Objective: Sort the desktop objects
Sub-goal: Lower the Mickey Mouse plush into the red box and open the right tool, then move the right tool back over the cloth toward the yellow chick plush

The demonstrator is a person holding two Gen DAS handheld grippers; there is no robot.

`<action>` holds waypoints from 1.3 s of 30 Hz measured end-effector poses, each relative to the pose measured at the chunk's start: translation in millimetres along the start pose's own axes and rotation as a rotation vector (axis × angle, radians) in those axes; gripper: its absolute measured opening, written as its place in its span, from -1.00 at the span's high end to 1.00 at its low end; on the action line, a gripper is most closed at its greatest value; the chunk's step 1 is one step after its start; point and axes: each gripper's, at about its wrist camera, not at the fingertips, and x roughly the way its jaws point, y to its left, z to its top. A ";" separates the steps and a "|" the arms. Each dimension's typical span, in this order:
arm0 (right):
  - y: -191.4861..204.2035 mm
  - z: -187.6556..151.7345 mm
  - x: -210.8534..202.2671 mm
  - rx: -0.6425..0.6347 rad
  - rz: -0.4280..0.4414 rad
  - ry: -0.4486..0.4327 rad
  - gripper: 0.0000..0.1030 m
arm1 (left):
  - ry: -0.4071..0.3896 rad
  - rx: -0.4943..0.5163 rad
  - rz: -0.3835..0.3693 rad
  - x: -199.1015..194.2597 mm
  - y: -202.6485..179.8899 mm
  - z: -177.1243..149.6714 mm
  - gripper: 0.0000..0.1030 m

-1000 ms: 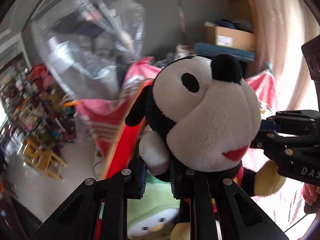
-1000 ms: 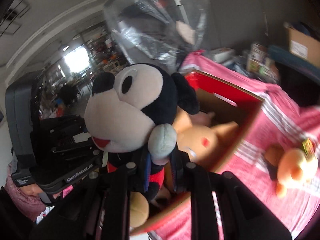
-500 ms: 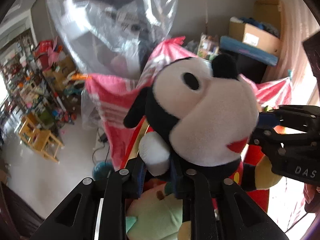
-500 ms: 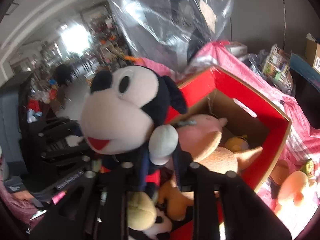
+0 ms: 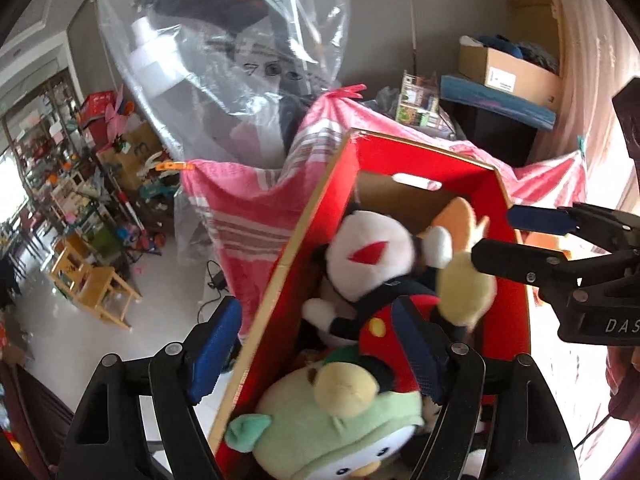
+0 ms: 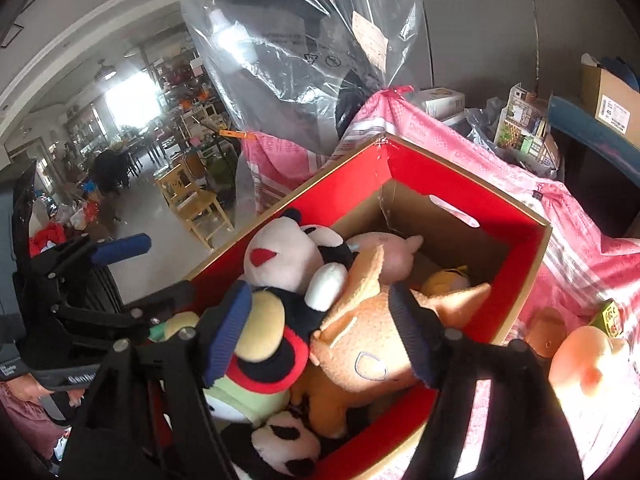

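The Mickey Mouse plush (image 5: 372, 264) lies on its back in the red cardboard box (image 5: 312, 240), on top of other plush toys; it also shows in the right wrist view (image 6: 288, 264). My left gripper (image 5: 316, 340) is open and empty just above the box's near end. My right gripper (image 6: 324, 332) is open and empty over the box (image 6: 520, 216), above an orange fox plush (image 6: 372, 344). A green plush (image 5: 340, 420) and a panda plush (image 6: 286, 444) lie at the near end.
The box stands on a table under a pink striped cloth (image 6: 580, 264). A peach plush (image 6: 588, 360) lies on the cloth right of the box. A large clear plastic bag (image 5: 224, 52) hangs behind. Cardboard boxes (image 5: 508, 72) are stacked at the back right.
Both grippers held the Mickey plush by its arms above the box. Both have opened and the plush has dropped into the box, face up.
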 end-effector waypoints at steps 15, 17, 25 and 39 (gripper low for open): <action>-35.5 -31.4 -36.0 0.094 -0.067 0.011 -0.43 | -0.027 0.079 -0.102 -10.5 -58.6 11.8 -0.51; -41.2 -35.3 -45.9 0.099 -0.088 0.004 -0.43 | -0.038 0.096 -0.129 -13.6 -71.4 15.2 -0.51; -87.4 -55.1 -90.9 0.165 -0.178 -0.015 -0.44 | -0.068 0.173 -0.214 -24.7 -130.3 23.2 -0.51; -227.9 -138.7 -148.9 0.338 -0.265 0.022 -0.52 | 0.056 0.276 -0.265 10.1 -272.1 9.9 -0.51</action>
